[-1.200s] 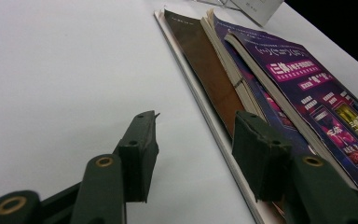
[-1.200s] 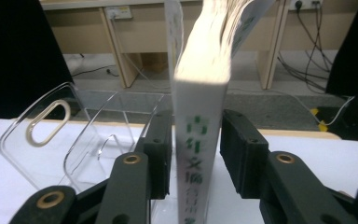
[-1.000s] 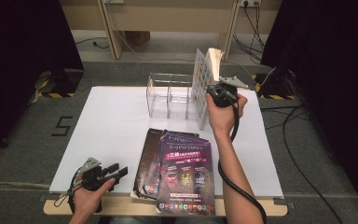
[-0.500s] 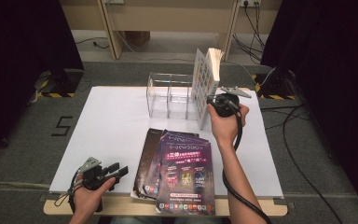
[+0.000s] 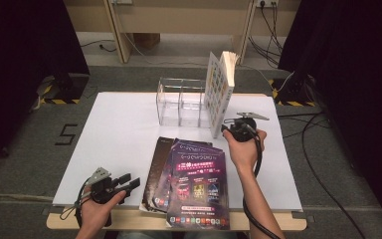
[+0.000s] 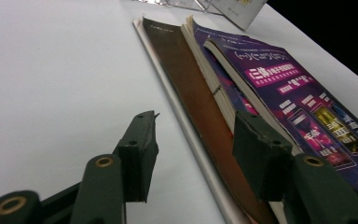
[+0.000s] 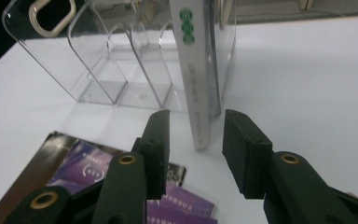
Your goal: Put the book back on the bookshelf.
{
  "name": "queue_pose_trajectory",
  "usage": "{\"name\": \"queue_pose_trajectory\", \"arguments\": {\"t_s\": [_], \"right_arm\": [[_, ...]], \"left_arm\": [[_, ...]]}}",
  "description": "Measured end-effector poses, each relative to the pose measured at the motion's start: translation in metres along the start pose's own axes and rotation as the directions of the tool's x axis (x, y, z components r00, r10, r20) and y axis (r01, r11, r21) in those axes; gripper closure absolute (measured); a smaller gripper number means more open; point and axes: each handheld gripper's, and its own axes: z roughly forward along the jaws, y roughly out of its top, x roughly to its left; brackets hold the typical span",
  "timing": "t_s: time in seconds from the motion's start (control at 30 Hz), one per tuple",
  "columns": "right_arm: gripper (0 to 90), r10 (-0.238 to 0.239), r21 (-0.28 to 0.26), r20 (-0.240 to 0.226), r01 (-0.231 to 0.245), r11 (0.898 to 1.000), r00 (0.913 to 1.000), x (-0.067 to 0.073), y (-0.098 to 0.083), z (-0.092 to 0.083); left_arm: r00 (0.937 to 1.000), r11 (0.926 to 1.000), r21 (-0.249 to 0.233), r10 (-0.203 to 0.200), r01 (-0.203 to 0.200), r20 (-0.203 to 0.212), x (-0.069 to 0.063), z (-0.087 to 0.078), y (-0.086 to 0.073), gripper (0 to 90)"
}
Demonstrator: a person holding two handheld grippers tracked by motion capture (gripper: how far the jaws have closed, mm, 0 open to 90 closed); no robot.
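The white table top [image 5: 124, 139] carried everything, and both grippers worked over it. Beyond the jaws of the right gripper [image 7: 193, 154] stood the clear acrylic rack [image 7: 98, 65], its divided bays open toward the camera. A white book [image 7: 193, 88] stood upright in the rack's end bay, spine outward, its lower end sticking out straight ahead of the gap between those jaws. The jaws stood apart on either side of the spine line, short of it and not touching; they had just been opening, with nothing clamped between them. In the high view the right gripper [image 5: 239, 130] sat just beside the foot of the white book [image 5: 219, 92].

Below and to the left of the right jaws lay the stack of purple-covered books [image 7: 121, 186], fanned flat on the table. In the left gripper view that stack [image 6: 279, 107] lay ahead of and under the right-hand jaw, with the brown cover [image 6: 191, 88] of the bottom book running between the two jaws. The left gripper [image 6: 193, 158] rested low over the table with its jaws well apart, gripping nothing. In the high view it [image 5: 124, 185] sat just beside the stack's left edge.
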Motion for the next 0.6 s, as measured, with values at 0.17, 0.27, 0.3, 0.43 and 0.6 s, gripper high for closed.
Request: {"name": "queue_pose_trajectory", "arguments": {"t_s": [0.17, 0.27, 0.3, 0.43, 0.6], "right_arm": [[61.3, 0.003, 0.066, -0.013, -0.002, 0.998, 0.9999, -0.001, -0.015, 0.003], [61.1, 0.0, 0.099, -0.024, 0.002, 0.995, 0.9997, -0.001, -0.022, 0.005], [61.0, -0.003, 0.109, -0.026, 0.006, 0.994, 0.9997, -0.001, -0.024, 0.006], [60.4, 0.0, 0.145, -0.043, 0.006, 0.989, 0.9991, 0.0, -0.03, 0.01], [59.7, 0.01, 0.188, -0.055, 0.001, 0.982, 0.9985, -0.002, -0.039, 0.016]], "left_arm": [[0.9995, 0.9999, 0.003, 0.013, -0.013, 0.027, -0.007, 0.002, 0.004, 48.8], [0.9989, 0.9998, 0.014, 0.016, -0.017, 0.044, -0.01, 0.004, 0.006, 48.9], [0.9986, 0.9998, 0.016, 0.013, -0.014, 0.051, -0.011, 0.005, 0.007, 48.9], [0.9969, 0.9992, 0.04, 0.004, -0.007, 0.079, -0.017, 0.011, 0.009, 49.1], [0.994, 0.9982, 0.055, 0.02, -0.026, 0.108, -0.028, 0.02, 0.014, 49.6]]}}
